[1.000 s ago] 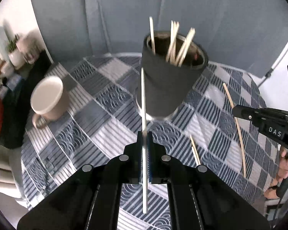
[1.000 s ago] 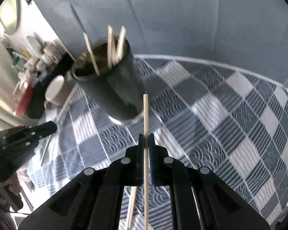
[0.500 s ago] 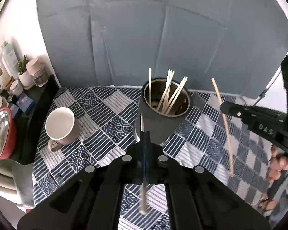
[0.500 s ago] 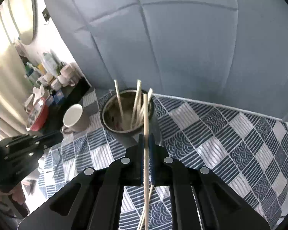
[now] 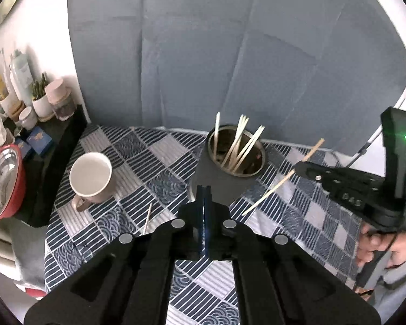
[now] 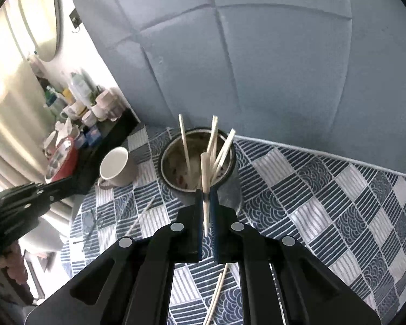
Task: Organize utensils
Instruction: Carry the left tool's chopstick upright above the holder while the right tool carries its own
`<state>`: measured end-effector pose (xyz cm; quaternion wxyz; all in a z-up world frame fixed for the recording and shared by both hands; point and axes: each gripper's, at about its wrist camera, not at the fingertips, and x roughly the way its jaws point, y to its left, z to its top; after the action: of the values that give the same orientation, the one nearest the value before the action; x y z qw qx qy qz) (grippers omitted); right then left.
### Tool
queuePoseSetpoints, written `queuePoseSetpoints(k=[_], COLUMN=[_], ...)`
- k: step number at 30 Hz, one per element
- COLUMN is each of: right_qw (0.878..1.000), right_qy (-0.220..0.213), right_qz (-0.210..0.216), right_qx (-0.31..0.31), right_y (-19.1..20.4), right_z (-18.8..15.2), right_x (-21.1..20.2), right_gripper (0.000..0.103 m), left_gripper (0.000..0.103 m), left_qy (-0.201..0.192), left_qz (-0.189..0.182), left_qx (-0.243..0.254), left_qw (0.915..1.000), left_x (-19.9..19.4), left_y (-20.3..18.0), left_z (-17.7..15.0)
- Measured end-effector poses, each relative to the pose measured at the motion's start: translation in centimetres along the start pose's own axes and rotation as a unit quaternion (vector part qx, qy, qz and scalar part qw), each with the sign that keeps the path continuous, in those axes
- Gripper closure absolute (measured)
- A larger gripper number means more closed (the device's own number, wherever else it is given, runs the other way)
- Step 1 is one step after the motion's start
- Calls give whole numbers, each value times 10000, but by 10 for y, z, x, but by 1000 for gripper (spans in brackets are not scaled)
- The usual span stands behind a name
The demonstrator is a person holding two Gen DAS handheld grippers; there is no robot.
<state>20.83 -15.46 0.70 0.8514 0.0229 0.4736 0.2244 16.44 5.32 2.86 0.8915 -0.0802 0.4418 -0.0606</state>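
A dark cylindrical holder with a metal rim stands on the checked tablecloth and holds several wooden chopsticks; it also shows in the right wrist view. My left gripper is shut with nothing visible between its pads, just in front of the holder. My right gripper is shut on a chopstick, tilted over the holder; the same chopstick shows in the left wrist view. A loose chopstick lies on the cloth left of my left gripper. More loose chopsticks lie under my right gripper.
A beige mug stands left of the holder. A dark side shelf carries jars, a plant and a red-rimmed metal bowl. A blue-grey backdrop stands behind the table. The table's far edge runs behind the holder.
Both grippers have risen and pulled back from the holder. The chopstick that was in my left gripper is no longer between its pads. My right chopstick has tilted over the holder.
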Motion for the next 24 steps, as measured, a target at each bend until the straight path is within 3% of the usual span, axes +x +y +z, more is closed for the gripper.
queuePoseSetpoints(k=[3, 5, 7, 10, 18, 24], right_qw=[9999, 9999, 9997, 9992, 9975, 9964], right_qy=[99, 151, 207, 275, 501, 628], right_qz=[2, 4, -30, -100, -201, -266], right_qx=[37, 76, 155, 289, 462, 499], right_y=[-6, -12, -20, -33, -49, -54], right_z=[-9, -15, -21, -29, -48, -59], right_x=[4, 6, 6, 7, 13, 15], right_gripper=[98, 98, 98, 98, 98, 98], left_gripper=[103, 98, 80, 77, 50, 46], left_qy=[212, 376, 562, 836, 1795, 2238], left_qz=[175, 140, 232, 283, 682, 1111], left_qx=[32, -102, -154, -268, -450, -265], left_qw=[9996, 9991, 9980, 9957, 9804, 9679], left_x=[16, 26, 41, 61, 126, 163], left_y=[8, 19, 29, 44, 73, 83], left_z=[-7, -11, -18, -30, -69, -94])
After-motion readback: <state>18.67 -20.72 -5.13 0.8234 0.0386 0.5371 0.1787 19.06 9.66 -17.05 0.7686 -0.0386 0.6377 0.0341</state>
